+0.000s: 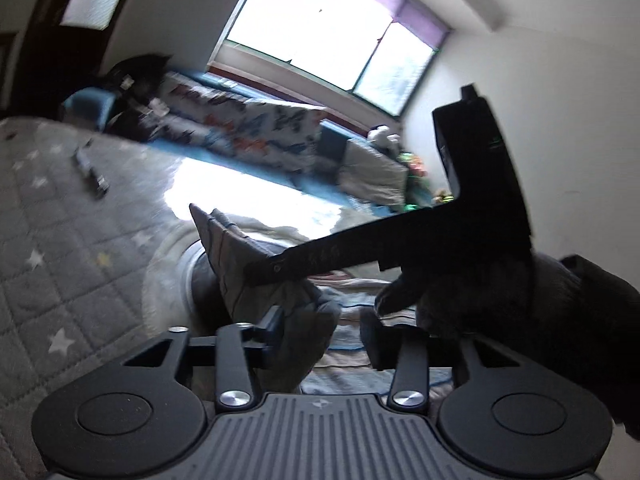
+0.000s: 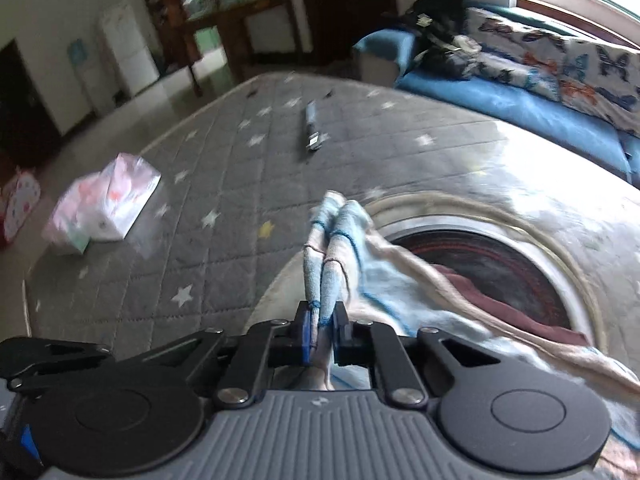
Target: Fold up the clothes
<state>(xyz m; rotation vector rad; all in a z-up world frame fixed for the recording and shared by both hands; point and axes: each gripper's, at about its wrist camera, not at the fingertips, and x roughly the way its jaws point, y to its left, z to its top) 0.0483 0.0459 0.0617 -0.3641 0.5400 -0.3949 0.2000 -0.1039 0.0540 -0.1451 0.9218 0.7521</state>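
Note:
A pale blue and pink striped cloth (image 2: 340, 236) with blue stitching is bunched into a folded ridge, and my right gripper (image 2: 324, 330) is shut on it. The rest of it trails right over a round cream-rimmed container (image 2: 576, 264) holding dark red fabric. In the left wrist view the same cloth (image 1: 232, 264) stands up in a peak, pinched by the dark right gripper (image 1: 260, 270), which a gloved hand (image 1: 560, 320) holds. My left gripper (image 1: 324, 334) is open just below; a fold of cloth hangs in the gap near its left finger.
All of this is on a grey quilted mat with stars (image 2: 208, 168). A tissue pack (image 2: 104, 208) lies at its left and a dark slim object (image 2: 312, 128) further back. A blue sofa with a butterfly blanket (image 2: 520, 100) runs along the right.

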